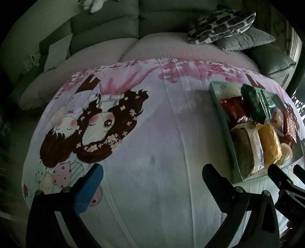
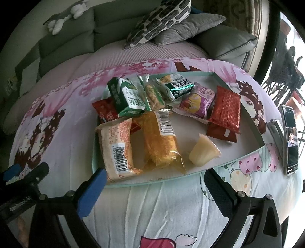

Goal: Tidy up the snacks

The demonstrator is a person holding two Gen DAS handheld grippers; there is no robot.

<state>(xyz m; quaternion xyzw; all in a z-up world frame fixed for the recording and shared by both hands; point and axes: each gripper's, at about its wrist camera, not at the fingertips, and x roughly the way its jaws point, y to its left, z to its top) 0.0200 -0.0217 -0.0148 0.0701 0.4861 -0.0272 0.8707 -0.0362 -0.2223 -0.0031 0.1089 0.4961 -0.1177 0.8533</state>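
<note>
A shallow pale-green tray (image 2: 253, 122) lies on a cartoon-print cloth and holds several snacks: a green drink carton (image 2: 124, 97), an orange wrapped cake (image 2: 160, 139), a peach packet with a barcode (image 2: 118, 148), a jelly cup (image 2: 204, 152), red packets (image 2: 225, 112) and a purple packet (image 2: 198, 101). My right gripper (image 2: 154, 181) is open and empty just in front of the tray. My left gripper (image 1: 152, 177) is open and empty over bare cloth, left of the tray (image 1: 221, 106). The right gripper's fingers (image 1: 282, 179) show at the right edge of the left wrist view.
A phone (image 2: 290, 141) and a small silver object (image 2: 275, 129) lie on the cloth right of the tray. A grey sofa (image 1: 106, 28) with patterned cushions (image 1: 221, 24) stands behind the table. A plush toy (image 2: 63, 17) lies on the sofa back.
</note>
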